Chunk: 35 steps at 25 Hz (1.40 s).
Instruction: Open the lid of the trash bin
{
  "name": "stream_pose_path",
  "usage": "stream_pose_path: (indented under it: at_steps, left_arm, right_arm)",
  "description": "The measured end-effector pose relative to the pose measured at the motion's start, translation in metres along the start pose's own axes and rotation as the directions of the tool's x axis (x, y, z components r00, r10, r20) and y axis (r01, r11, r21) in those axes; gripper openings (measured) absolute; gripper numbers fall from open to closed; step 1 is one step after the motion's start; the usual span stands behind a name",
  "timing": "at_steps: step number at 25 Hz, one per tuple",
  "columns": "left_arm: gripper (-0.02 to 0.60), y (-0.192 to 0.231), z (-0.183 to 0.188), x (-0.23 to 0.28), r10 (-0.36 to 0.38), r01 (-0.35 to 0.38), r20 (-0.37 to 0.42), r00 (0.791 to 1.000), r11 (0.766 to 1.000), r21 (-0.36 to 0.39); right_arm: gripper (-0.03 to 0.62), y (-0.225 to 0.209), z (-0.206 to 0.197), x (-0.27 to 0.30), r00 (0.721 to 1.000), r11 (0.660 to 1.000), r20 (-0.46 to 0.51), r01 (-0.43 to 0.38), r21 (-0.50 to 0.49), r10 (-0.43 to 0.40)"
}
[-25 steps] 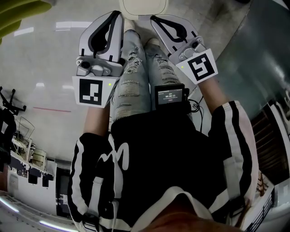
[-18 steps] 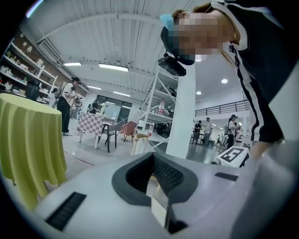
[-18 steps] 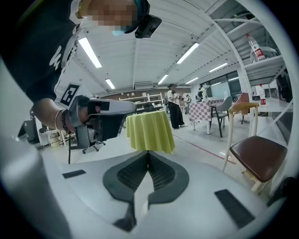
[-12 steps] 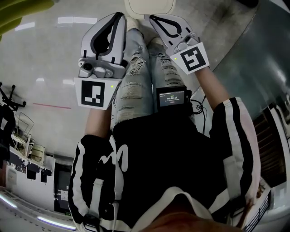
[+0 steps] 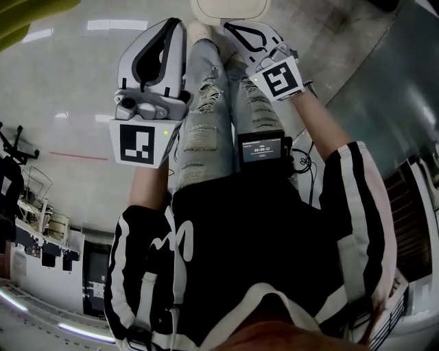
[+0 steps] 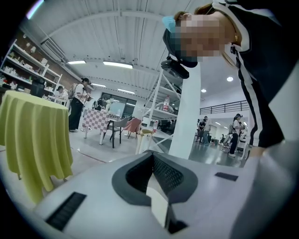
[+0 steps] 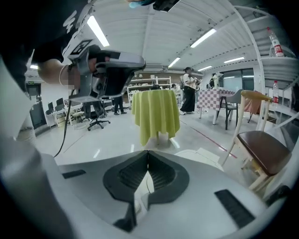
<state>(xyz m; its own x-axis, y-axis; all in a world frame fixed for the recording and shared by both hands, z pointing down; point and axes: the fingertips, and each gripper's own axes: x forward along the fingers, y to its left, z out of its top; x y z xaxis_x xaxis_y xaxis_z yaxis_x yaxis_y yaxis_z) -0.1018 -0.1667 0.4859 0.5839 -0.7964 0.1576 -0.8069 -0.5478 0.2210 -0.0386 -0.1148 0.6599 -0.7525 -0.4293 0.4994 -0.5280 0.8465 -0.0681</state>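
The trash bin (image 5: 227, 8) is a cream, rounded lid at the top edge of the head view, just beyond the person's feet. In the right gripper view its pale top (image 7: 211, 157) shows low behind the jaws. My left gripper (image 5: 178, 23) hangs to the bin's left, jaws shut and tips together, holding nothing. My right gripper (image 5: 229, 28) hangs to the bin's right and is likewise shut and empty. Each gripper view confirms it: the left gripper (image 6: 152, 154) and the right gripper (image 7: 148, 151) have their tips touching. Neither touches the bin.
A table draped in yellow cloth (image 7: 156, 114) stands beyond the bin, and a brown-seated chair (image 7: 260, 145) is at the right. A white pillar (image 6: 185, 119) and shelving rise near the left gripper. A small screen (image 5: 260, 148) hangs at the person's waist. People stand far off.
The right gripper has moved up the head view and inward toward the bin. The left gripper has drifted slightly left. Both stay shut.
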Motion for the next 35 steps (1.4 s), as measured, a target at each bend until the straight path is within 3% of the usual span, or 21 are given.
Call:
stream_pose_path:
  at_steps: [15, 35]
  left_arm:
    - [0.008, 0.011, -0.003, -0.002, 0.037, -0.037, -0.027, 0.999, 0.999, -0.008]
    - [0.008, 0.012, -0.005, -0.001, 0.045, -0.045, -0.039, 0.998, 0.999, -0.006]
  right_arm:
    - [0.011, 0.000, -0.069, 0.024, 0.987, 0.999, -0.161, -0.014, -0.037, 0.008]
    - [0.011, 0.007, -0.131, 0.032, 0.938, 0.996, -0.347, -0.049, -0.080, 0.018]
